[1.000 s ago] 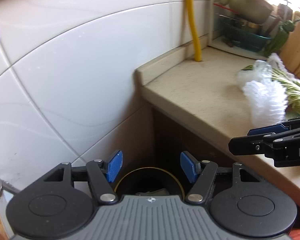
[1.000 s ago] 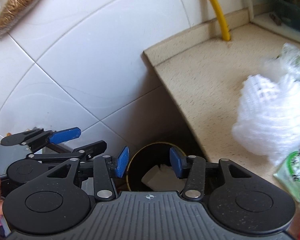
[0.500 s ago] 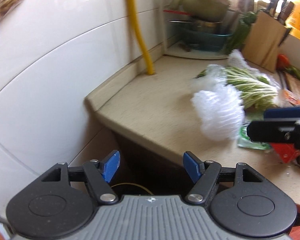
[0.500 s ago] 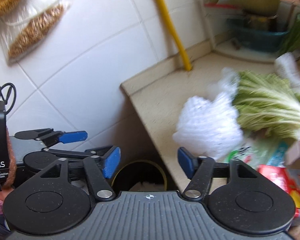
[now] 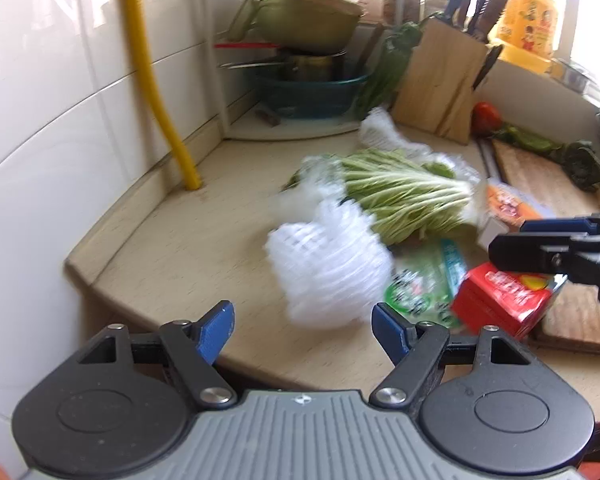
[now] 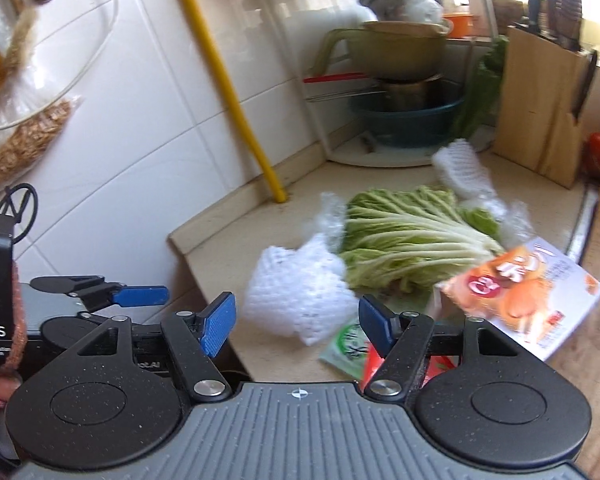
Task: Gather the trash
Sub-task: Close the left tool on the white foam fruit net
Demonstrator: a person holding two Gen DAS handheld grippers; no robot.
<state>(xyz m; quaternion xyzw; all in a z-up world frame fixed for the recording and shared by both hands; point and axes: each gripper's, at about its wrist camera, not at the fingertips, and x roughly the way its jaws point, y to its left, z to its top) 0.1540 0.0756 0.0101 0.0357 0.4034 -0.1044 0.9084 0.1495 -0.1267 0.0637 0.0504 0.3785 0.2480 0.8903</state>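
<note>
A white foam net (image 5: pixel 328 268) (image 6: pixel 300 292) lies on the beige counter (image 5: pixel 188 248), just beyond both grippers. To its right are a green packet (image 5: pixel 424 284) (image 6: pixel 348 346), a red carton (image 5: pixel 500 300) and an orange-printed box (image 6: pixel 528 296). A second foam net (image 6: pixel 460 168) sits behind the cabbage (image 5: pixel 404 196). My left gripper (image 5: pixel 302 322) hangs at the counter's front edge, its jaws opening with nothing between them. My right gripper (image 6: pixel 298 318) is open and empty, close in front of the net.
A yellow pipe (image 5: pixel 156 100) runs down the tiled wall to the counter. Stacked bowls (image 5: pixel 312 60) fill the back corner, beside a knife block (image 5: pixel 440 88). A wooden cutting board (image 5: pixel 540 176) with peppers and a tomato (image 5: pixel 486 116) lies at the right.
Both grippers rose from over the dark bin beside the counter and swung right to face the countertop. Their jaws widened, and the bin dropped out of view.
</note>
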